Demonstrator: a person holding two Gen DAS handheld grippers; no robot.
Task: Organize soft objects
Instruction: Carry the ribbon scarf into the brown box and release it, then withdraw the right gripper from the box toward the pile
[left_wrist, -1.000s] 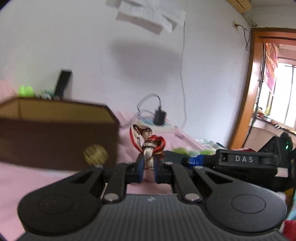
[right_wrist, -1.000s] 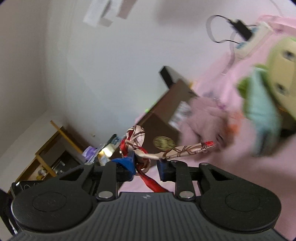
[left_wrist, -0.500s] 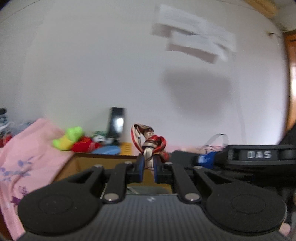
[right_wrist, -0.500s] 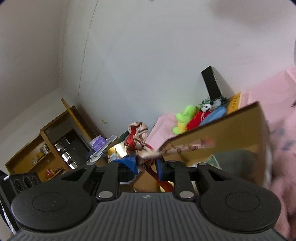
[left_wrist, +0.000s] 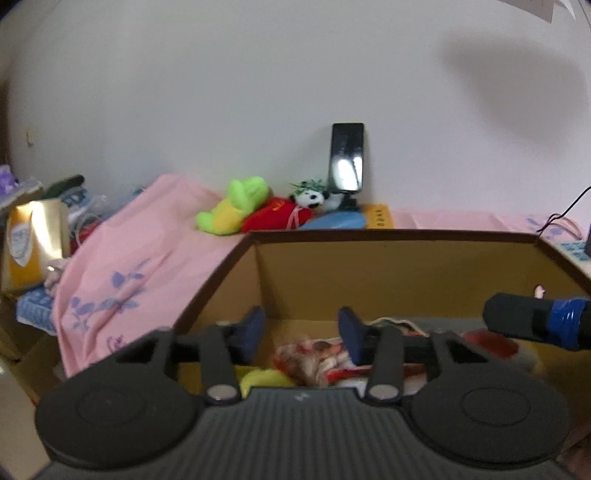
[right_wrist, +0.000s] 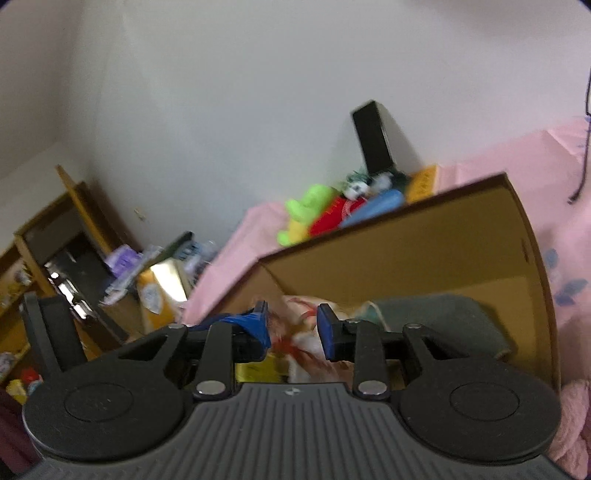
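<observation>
A red, white and brown patterned cloth (left_wrist: 314, 360) lies inside the brown cardboard box (left_wrist: 388, 258), among other soft things. My left gripper (left_wrist: 301, 330) is open above the box, just over the cloth. My right gripper (right_wrist: 291, 328) is open too, over the same box (right_wrist: 406, 243), with the cloth (right_wrist: 306, 343) blurred between and below its fingers. The right gripper's blue-taped finger (left_wrist: 535, 323) shows at the right of the left wrist view. A grey-green soft item (right_wrist: 443, 317) lies in the box to the right.
Plush toys, green (left_wrist: 236, 205), red (left_wrist: 275, 218), a panda (left_wrist: 310, 197) and a blue one (left_wrist: 334, 221), lie behind the box on the pink sheet (left_wrist: 122, 269). A black phone (left_wrist: 346, 157) leans on the wall. A yellow bag (left_wrist: 33, 240) and clutter stand at the left.
Both grippers were shut on the patterned cloth and carried it over the box. Now both have opened and the cloth has dropped into the box.
</observation>
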